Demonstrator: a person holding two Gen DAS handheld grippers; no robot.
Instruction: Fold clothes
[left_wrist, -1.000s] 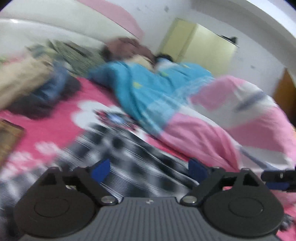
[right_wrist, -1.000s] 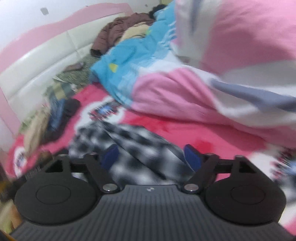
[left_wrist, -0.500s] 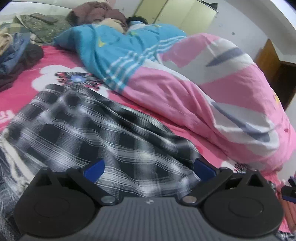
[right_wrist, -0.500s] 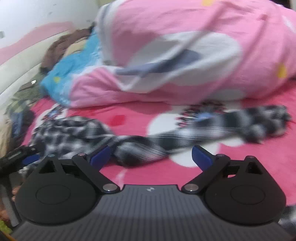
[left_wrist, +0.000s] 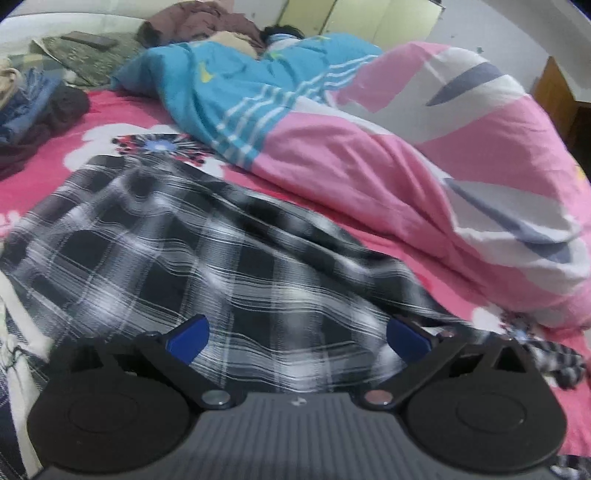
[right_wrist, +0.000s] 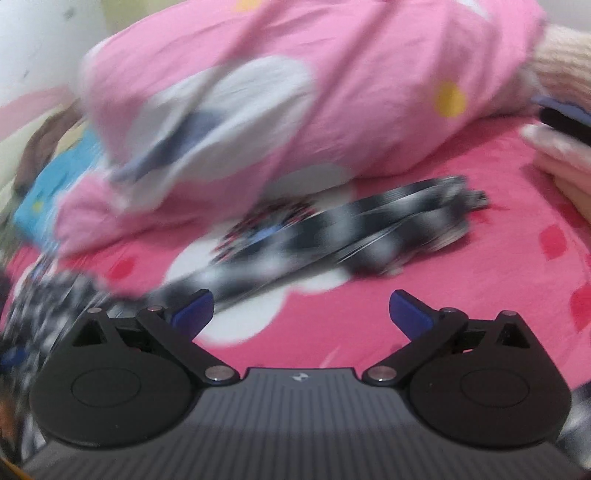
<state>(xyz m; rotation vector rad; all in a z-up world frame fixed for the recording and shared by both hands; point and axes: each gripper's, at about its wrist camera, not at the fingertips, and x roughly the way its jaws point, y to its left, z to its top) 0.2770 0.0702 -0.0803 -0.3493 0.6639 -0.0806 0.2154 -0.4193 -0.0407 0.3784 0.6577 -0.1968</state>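
Grippers (left_wrist: 297, 338) (right_wrist: 301, 314) agape above plaid shirt (left_wrist: 192, 251), sleeve seemingly outstretched.

no readable text, labels or numbers anywhere.

Pink flowered bed (left_wrist: 44, 162) bears a plaid shirt (left_wrist: 192, 251), heaped quilt (left_wrist: 424, 155), clothes pile (left_wrist: 40, 107)

Bulky duvet (left_wrist: 424, 155) blocks far side; pink sheet (right_wrist: 461, 302) beside it open.
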